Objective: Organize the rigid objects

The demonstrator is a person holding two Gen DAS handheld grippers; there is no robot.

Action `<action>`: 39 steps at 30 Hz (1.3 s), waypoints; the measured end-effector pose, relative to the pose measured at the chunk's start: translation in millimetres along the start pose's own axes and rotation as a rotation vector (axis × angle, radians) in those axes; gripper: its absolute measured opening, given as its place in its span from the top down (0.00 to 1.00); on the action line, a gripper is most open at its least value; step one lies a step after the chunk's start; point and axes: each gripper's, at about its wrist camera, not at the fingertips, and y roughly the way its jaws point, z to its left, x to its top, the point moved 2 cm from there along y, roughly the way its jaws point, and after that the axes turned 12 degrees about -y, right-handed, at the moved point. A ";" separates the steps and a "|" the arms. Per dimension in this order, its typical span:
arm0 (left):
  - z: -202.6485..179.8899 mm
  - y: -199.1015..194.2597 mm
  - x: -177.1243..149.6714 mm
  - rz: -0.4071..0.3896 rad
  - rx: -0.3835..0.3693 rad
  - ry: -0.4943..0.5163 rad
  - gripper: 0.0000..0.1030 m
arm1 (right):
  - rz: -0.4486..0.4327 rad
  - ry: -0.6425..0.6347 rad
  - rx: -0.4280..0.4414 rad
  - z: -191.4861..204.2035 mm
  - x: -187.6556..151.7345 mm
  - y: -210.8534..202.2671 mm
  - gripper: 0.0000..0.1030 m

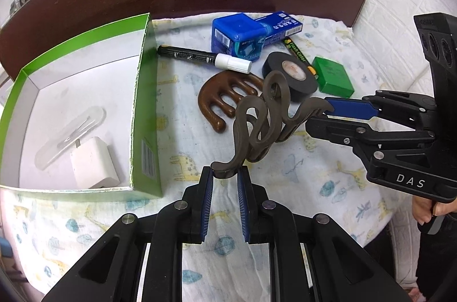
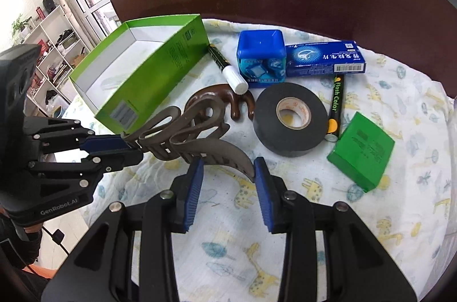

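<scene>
I am only partway done. The green box (image 1: 142,102) is holding a white plug (image 1: 92,166) and a clear case (image 1: 71,130). Pens, tape (image 2: 291,119) and boxes are still lying on the cloth. My left gripper (image 1: 225,173) is pinching one end of the wavy hair clip (image 1: 262,119), up off the cloth. My right gripper (image 2: 228,170) is standing half open around the other end, not squeezing.

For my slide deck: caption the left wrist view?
Left tool shut on a wavy grey hair clip held beside the green box.
</scene>
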 end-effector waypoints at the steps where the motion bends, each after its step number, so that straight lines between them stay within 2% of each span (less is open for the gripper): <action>1: 0.1 -3.4 0.1 -0.004 -0.007 0.001 0.86 | -0.002 0.000 -0.001 1.3 0.5 -3.4 0.64; 11: 10.2 -30.0 10.9 -0.064 -0.008 -0.007 0.85 | -0.083 -0.046 -0.020 24.3 29.3 -24.7 0.64; 21: 64.3 -64.3 27.3 -0.157 0.082 -0.062 0.84 | -0.155 -0.117 0.048 63.9 88.3 -8.2 0.63; 29: 134.3 -63.3 45.6 -0.179 0.117 -0.136 0.83 | -0.121 -0.159 0.099 102.6 134.5 36.8 0.63; 39: 193.1 -26.2 70.0 -0.123 0.140 -0.173 0.81 | -0.009 -0.128 0.103 112.8 164.7 108.5 0.63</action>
